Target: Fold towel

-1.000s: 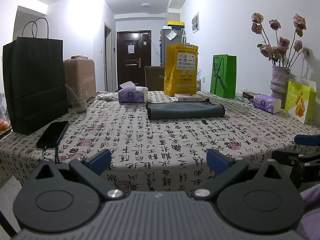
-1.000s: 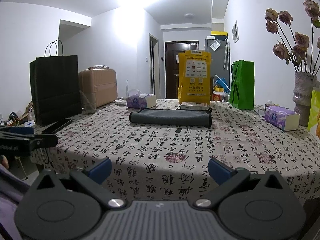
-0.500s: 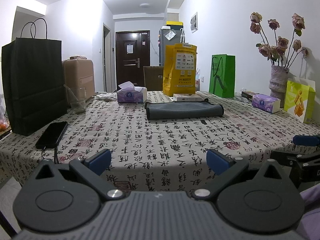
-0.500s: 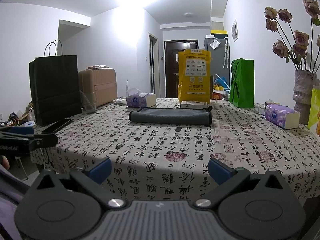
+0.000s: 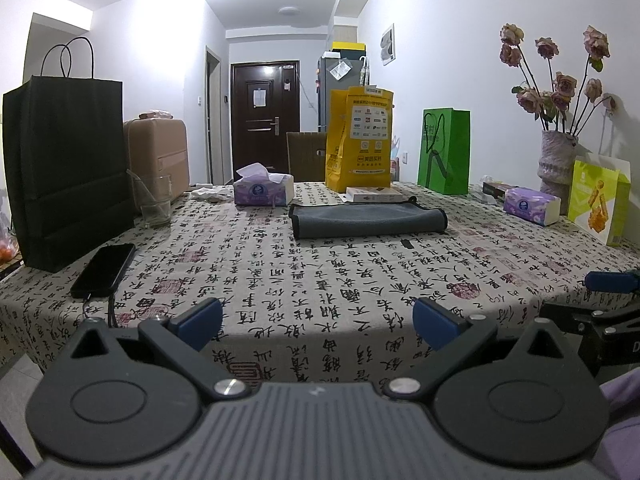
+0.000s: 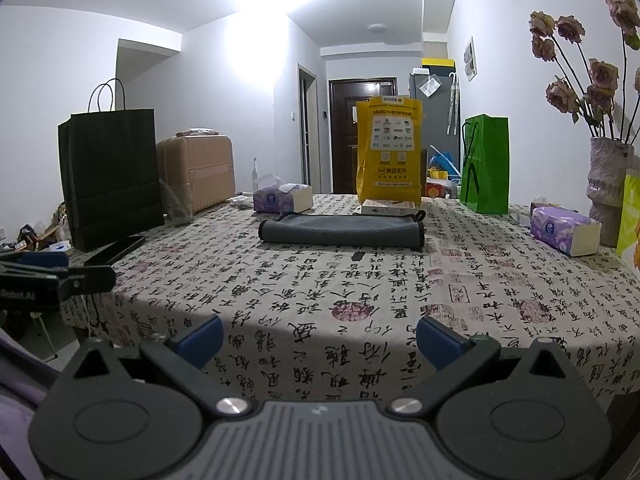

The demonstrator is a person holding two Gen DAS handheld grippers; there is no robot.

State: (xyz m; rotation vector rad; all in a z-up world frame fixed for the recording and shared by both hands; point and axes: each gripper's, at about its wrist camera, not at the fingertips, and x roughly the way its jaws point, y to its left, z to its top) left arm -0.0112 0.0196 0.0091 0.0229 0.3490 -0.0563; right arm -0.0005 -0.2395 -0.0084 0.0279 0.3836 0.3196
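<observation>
One grey towel [image 5: 368,221] was seen lying folded flat toward the far side of the table [image 5: 320,280], well apart from both tongs. Two tissue boxes, four bags, one glass [image 5: 154,202] and one phone [image 5: 104,270] (near the left edge) were counted. Something small and dark sat by the towel, probably a tag. The left tongs [image 5: 318,320] and right tongs [image 6: 319,336] were held apart, empty, at the near edge, over bare cloth.
</observation>
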